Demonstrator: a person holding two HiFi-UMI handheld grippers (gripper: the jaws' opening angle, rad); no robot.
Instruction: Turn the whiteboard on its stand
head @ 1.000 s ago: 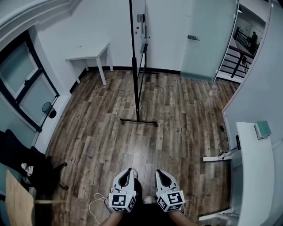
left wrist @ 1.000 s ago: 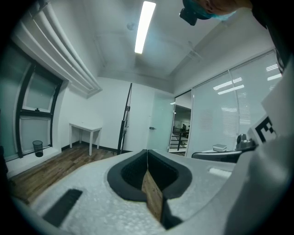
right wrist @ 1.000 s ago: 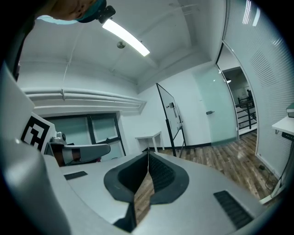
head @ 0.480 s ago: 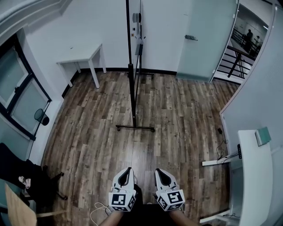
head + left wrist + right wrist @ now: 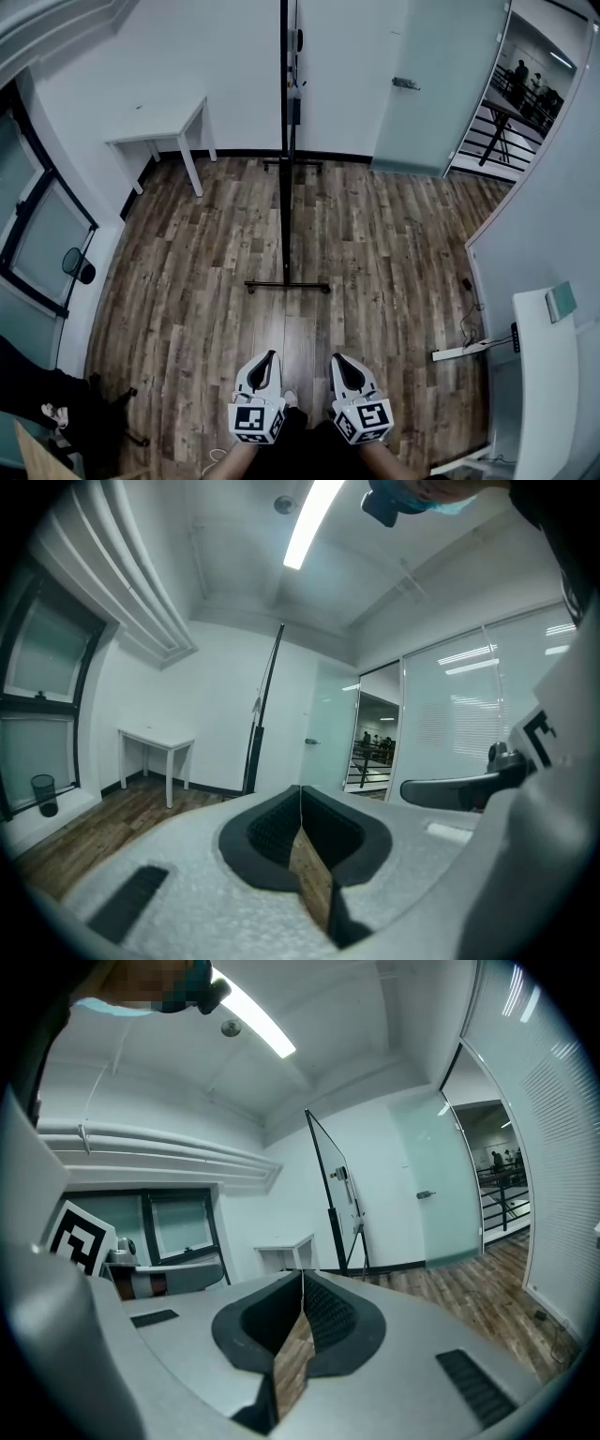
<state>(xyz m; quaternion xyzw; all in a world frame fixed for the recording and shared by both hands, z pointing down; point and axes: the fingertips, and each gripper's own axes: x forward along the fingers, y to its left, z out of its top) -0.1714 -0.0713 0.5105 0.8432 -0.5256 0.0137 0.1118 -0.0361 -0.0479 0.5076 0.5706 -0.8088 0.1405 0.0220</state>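
Observation:
The whiteboard stands edge-on on its black stand in the middle of the wooden floor, well ahead of me. It also shows as a thin dark upright in the left gripper view and the right gripper view. My left gripper and right gripper are side by side at the bottom of the head view, both shut and empty, far short of the stand. In each gripper view the jaw tips meet with nothing between them.
A white table stands against the back wall at the left. A glass door is at the back right. A white desk and a power strip lie at the right. A dark chair sits at bottom left.
The view has shifted: the whiteboard stand now sits more centred and slightly nearer, seen more edge-on. Both grippers stay shut, side by side.

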